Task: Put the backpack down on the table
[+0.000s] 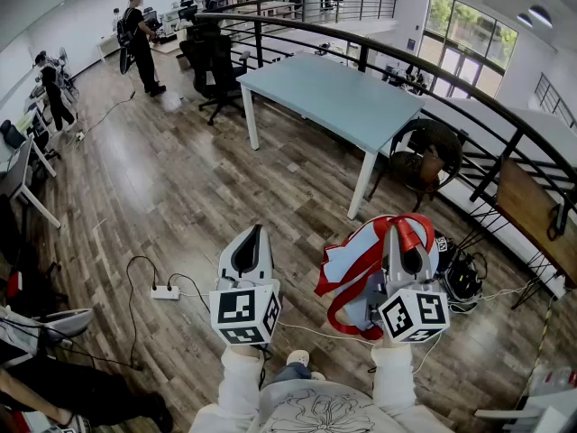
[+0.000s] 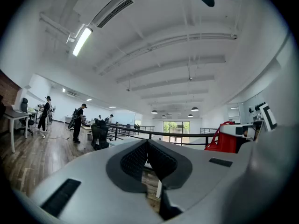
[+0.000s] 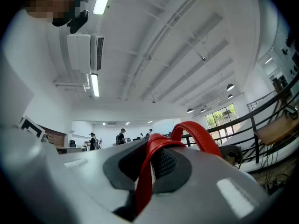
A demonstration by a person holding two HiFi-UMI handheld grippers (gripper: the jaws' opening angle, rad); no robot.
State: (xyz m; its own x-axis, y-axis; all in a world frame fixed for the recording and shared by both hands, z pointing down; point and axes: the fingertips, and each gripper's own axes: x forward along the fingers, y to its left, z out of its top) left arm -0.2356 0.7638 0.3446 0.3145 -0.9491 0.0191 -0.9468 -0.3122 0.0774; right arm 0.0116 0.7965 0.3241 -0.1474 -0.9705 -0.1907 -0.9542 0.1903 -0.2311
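The left hand-held gripper [image 1: 259, 232] and right hand-held gripper [image 1: 398, 226] are pale grey moulded shells, each ending in a white cube [image 1: 244, 312] printed with black square markers (one on every face that shows). Their inner pads [image 2: 134, 160] are dark grey and finely ribbed. White sleeves [image 1: 240, 374] meet a pale shirt [image 1: 315, 410] bearing a line-drawn floral pattern.

Cloth backpack [image 1: 347, 264], wood floor [image 1: 180, 197], matt table [image 1: 334, 97]
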